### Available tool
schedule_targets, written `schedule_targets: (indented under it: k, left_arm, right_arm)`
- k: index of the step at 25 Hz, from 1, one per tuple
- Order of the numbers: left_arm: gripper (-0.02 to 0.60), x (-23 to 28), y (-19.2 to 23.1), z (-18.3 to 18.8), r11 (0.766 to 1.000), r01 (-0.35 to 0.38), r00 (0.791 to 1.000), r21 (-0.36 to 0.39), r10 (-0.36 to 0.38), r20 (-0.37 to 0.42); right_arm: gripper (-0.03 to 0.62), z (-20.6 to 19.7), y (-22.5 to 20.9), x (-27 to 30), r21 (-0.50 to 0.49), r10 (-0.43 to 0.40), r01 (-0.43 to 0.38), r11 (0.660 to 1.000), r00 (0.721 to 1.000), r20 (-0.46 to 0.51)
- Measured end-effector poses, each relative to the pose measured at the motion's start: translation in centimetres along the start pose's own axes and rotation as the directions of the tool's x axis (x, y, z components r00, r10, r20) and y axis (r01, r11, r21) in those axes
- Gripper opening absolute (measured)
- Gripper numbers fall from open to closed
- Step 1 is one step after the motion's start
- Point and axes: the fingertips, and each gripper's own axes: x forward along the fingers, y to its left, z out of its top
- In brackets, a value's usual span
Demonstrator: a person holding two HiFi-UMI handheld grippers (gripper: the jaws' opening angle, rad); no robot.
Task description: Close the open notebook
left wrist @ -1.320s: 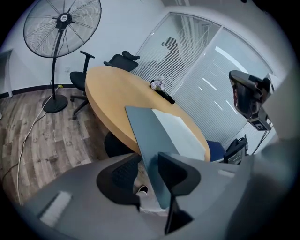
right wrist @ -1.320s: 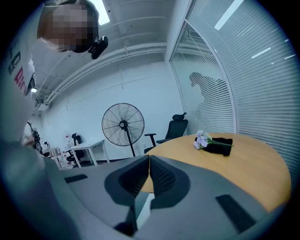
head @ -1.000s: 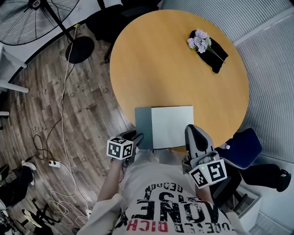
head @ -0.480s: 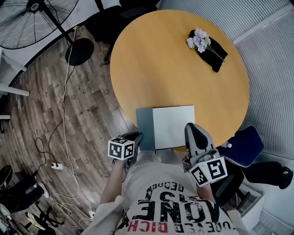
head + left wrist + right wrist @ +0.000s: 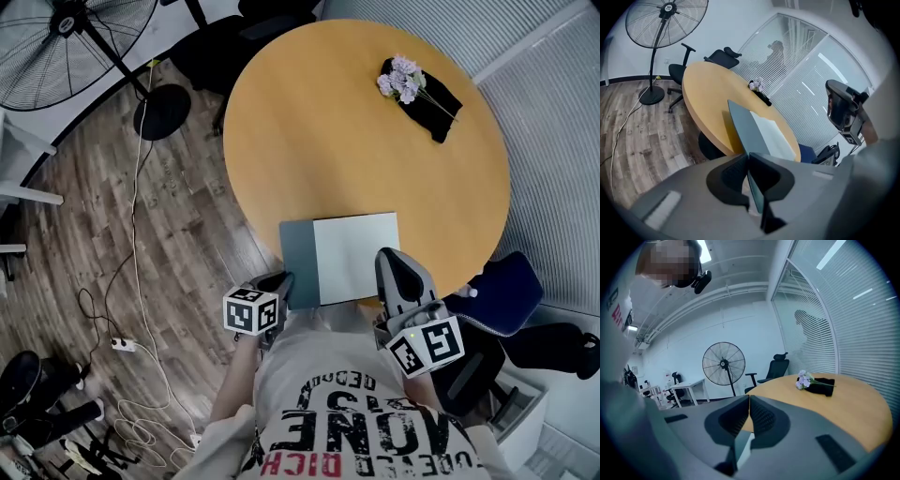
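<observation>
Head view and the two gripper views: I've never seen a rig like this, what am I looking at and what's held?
A person holds a hand-held gripper in each hand. The head view looks down from a head-worn camera; each gripper view looks along that tool's jaws. On the round table lie an open notebook, near the person, and flowers on a black cloth, farther away. The left hand-held gripper has just been closing its jaws and pinches the notebook's grey cover. The right hand-held gripper is shut, holding nothing.
</observation>
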Motion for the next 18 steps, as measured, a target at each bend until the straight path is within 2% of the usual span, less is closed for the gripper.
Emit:
schedule_targets:
  k: [18]
  left_arm:
    - [0.023, -2.3, -3.7, 2.3, 0.998, 0.014, 0.998, 0.058, -0.017, 0.055]
  right_arm:
    - [0.012, 0.4, -1.3, -1.8, 0.0, -0.012, 0.012, 1.0, 1.0, 0.028]
